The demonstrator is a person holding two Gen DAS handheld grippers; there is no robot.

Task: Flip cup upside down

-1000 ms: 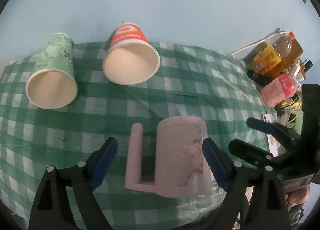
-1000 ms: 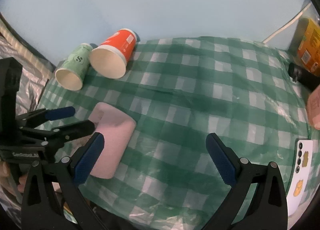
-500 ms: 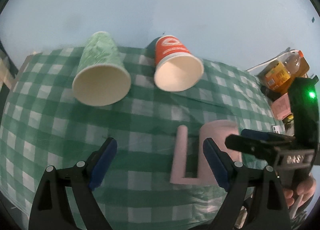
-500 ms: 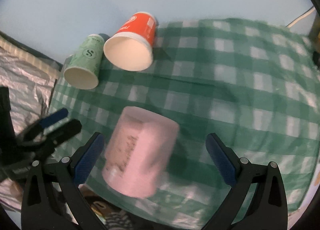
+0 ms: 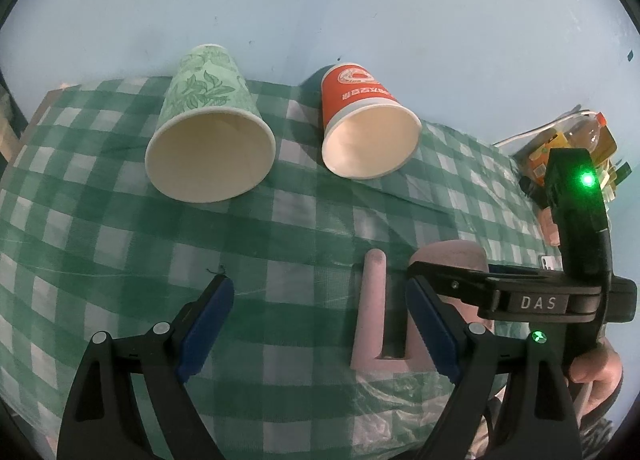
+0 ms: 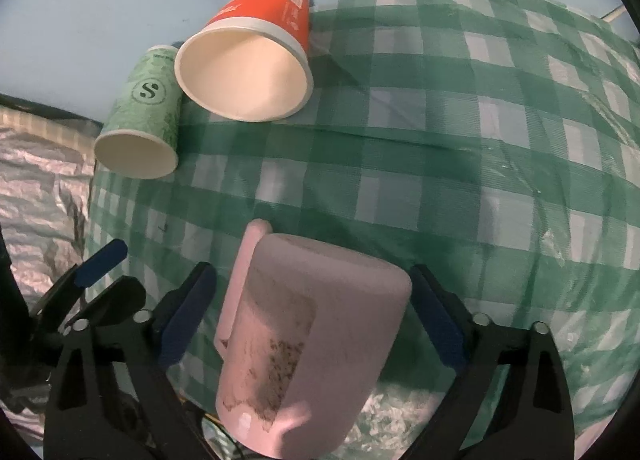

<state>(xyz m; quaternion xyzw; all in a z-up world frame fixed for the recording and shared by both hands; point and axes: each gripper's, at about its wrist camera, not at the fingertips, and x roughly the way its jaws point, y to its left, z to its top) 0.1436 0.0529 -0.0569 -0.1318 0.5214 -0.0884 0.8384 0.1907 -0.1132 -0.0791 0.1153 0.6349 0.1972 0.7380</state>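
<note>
Pink mug (image 6: 312,340) sits between the right gripper's (image 6: 312,320) parted "DAS"-marked jaws; left gripper (image 5: 320,324) gapes.

Left tool (image 5: 318,324) spread; right tool (image 6: 312,320) spread.

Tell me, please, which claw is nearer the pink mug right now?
The right claw: it is open around the pink mug, one finger on each side. The left claw is open beside it, over the tablecloth near the handle.
</note>
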